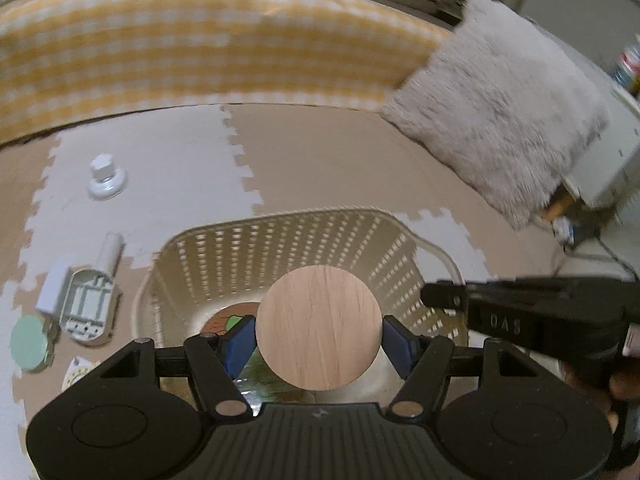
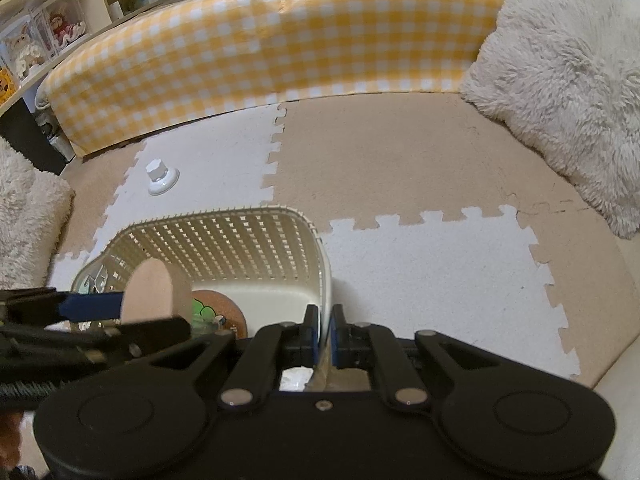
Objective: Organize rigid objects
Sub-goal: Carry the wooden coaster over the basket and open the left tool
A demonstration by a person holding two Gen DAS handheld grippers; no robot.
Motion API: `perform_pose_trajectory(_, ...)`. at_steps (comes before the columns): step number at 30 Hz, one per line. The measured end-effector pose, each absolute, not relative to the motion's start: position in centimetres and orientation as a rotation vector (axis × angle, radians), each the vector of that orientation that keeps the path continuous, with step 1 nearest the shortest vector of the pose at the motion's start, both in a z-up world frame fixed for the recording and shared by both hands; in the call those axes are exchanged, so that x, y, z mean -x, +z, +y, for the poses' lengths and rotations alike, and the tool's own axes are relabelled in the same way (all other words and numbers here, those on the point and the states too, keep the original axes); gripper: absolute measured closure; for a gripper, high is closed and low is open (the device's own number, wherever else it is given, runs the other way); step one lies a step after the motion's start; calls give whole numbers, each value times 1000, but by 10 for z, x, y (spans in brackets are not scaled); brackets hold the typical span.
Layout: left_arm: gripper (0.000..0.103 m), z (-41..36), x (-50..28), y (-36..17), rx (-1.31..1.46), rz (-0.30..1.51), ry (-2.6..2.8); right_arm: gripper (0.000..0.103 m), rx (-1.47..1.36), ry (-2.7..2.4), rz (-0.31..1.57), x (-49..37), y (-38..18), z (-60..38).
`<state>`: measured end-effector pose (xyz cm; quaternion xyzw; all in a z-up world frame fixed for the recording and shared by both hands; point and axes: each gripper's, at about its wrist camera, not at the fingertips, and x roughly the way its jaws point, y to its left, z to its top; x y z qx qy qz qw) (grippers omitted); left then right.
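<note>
While the left gripper [image 1: 319, 330] clamps a wooden disc [image 1: 319, 328] above the basket [image 1: 280, 240], the right gripper [image 2: 326, 330] pinches the basket's rim.

Basket [image 1: 288, 240] floor mostly behind wooden disc [image 1: 318, 328]; checkered cushion [image 1: 200, 40] motion-blurred.

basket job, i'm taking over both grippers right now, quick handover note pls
Left gripper: jaws shut on the round wooden disc, held over the cream basket.
Right gripper: jaws shut on the basket's rim, steadying it.
Done: a cork coaster already lies in the basket.
Left: drop the disc in, then collect the white knob, grey casing and green disc from the mat.
</note>
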<state>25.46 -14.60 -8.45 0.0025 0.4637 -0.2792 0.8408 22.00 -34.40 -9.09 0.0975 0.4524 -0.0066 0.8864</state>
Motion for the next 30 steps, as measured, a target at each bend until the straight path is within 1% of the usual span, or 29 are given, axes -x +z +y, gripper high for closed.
perform_pose_trajectory(4, 35, -157, -251, -93, -83, 972, -630, 97, -230, -9, 945, -220, -91, -347)
perform_pose_trajectory(15, 35, -175, -249, -107, -124, 982, -706, 98, -265, -6, 951, -220, -92, -351)
perform_pose_trajectory(25, 35, -183, -251, -107, -49, 998, -744, 98, -268, -5, 952, -220, -91, -351)
perform_pose_trajectory(28, 34, -183, -251, -107, -37, 1005, -754, 98, -268, -5, 952, -220, -91, -351)
perform_pose_trajectory(30, 31, -183, -252, -107, -23, 1013, -755, 98, -268, -5, 951, -220, -91, -351)
